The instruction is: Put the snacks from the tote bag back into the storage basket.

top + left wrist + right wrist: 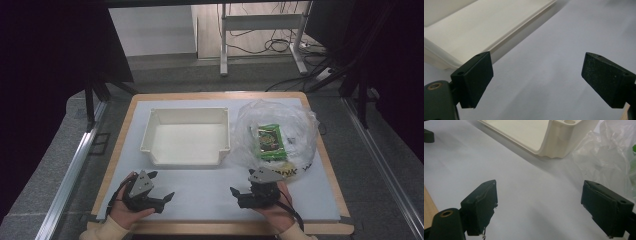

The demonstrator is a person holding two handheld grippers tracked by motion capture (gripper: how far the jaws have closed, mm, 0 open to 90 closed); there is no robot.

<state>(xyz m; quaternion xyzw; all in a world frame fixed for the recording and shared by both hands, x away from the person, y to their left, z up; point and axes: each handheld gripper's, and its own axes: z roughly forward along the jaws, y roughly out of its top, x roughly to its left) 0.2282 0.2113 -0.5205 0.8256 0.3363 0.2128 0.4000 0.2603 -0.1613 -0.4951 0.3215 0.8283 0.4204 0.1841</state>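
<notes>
A clear plastic bag [280, 135] holding a green snack packet [270, 141] lies on the right of the white mat [200, 190]. Left of it stands an empty cream bin [186, 136] with a low front wall. My left gripper [162, 186] is held open near the front left of the mat, nothing between its jaws. My right gripper [243, 182] is open too, just in front of the bag. The left gripper view has the open gripper [536, 72] over bare mat, with the bin [474, 27] ahead. The right gripper [539, 200] faces the bin's corner [554, 142] and the bag [604, 155].
The mat covers a wooden table whose edge [220, 228] runs along the front. Metal rails [70, 175] flank the table on both sides. Behind it are table legs and cables on the floor [280, 45]. A dark tip of the other gripper [427, 135] shows far off.
</notes>
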